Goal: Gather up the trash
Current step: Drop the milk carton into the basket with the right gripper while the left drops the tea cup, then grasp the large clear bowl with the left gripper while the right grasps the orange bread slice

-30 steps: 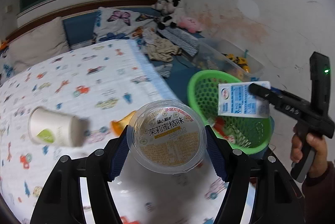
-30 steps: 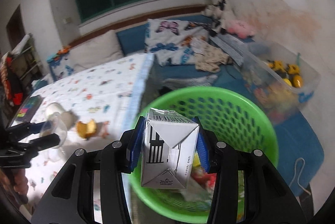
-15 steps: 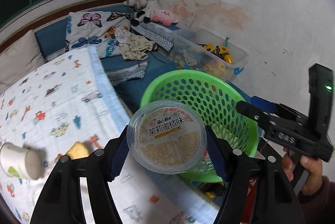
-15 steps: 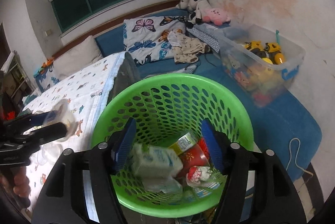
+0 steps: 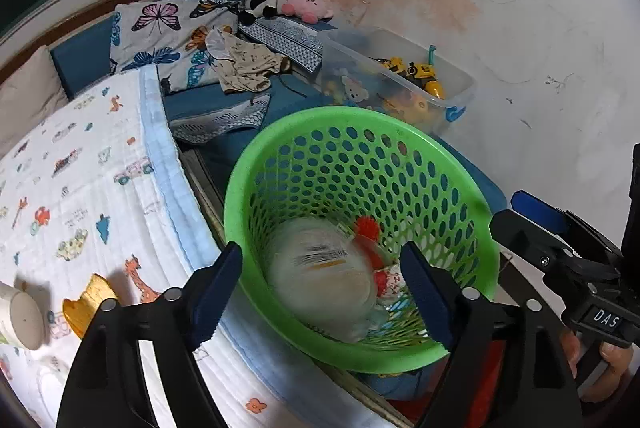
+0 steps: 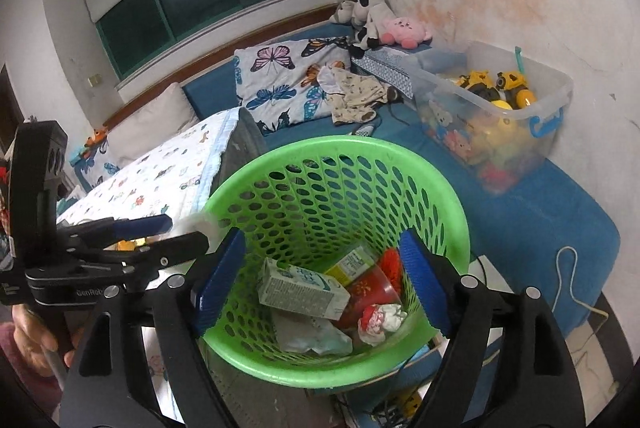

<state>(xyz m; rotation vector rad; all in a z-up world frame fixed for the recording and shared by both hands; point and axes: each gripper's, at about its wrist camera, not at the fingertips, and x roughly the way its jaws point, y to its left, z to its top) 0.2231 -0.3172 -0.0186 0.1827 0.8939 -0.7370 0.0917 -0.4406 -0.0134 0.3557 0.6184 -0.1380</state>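
Observation:
A green perforated basket stands beside the bed. My left gripper hangs over it with its jaws opening. A clear lidded dessert cup, blurred, is dropping free between and below the pads. My right gripper also hovers over the basket, its jaws opening with nothing between them. A milk carton lies inside, next to a red cup and crumpled paper. On the bed blanket lie a paper cup and an orange wrapper.
The bed with a printed blanket borders the basket on the left. A clear bin of toys sits behind it against the wall. Plush toys and a butterfly pillow lie further back. A white cable trails over the blue mat.
My left gripper swung from the bed to over the basket and let go of the dessert cup. My right gripper released the milk carton, which now lies in the basket.

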